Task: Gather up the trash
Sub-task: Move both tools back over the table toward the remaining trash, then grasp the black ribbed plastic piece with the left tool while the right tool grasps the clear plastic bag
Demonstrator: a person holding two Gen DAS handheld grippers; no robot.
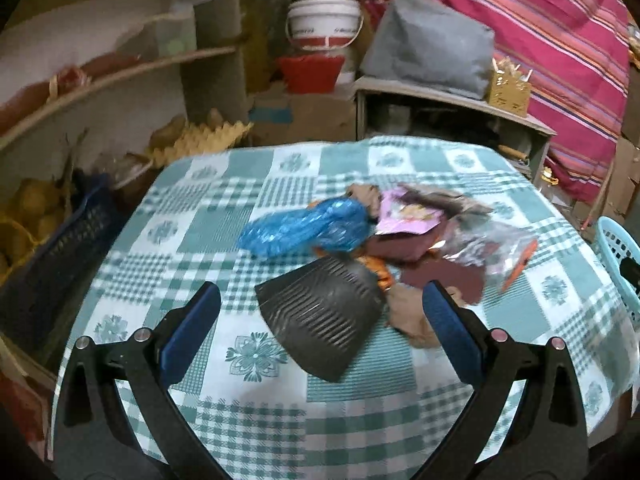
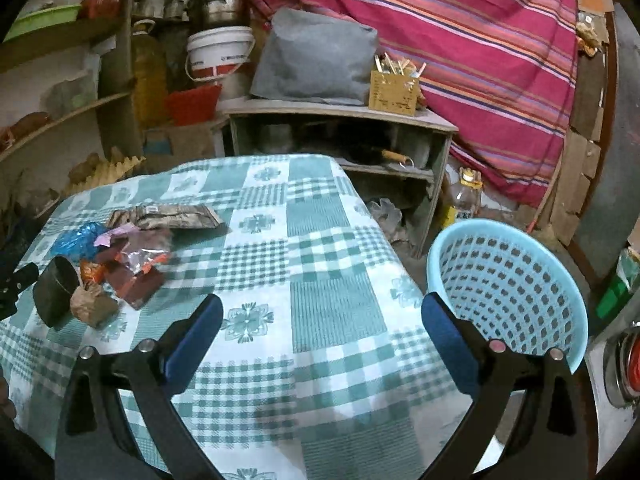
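A heap of trash lies on the green checked tablecloth (image 1: 240,208): a black ribbed paper cup (image 1: 324,316) on its side, a blue plastic bag (image 1: 304,228), a pink wrapper (image 1: 404,216), a clear foil wrapper (image 1: 496,252) and a crumpled brown paper (image 1: 408,316). My left gripper (image 1: 320,304) stands open, its fingers either side of the black cup without touching it. In the right wrist view the same heap lies at the left, with the black cup (image 2: 56,288) and a long silvery wrapper (image 2: 168,216). My right gripper (image 2: 322,312) is open and empty over the table's right part, beside the light blue basket (image 2: 508,284).
A dark blue crate (image 1: 52,264) stands off the table's left side. Behind the table are a low shelf unit (image 2: 340,136) with a grey bag (image 2: 316,60), a white bucket (image 2: 220,56), wooden shelves and a striped pink cloth (image 2: 460,40).
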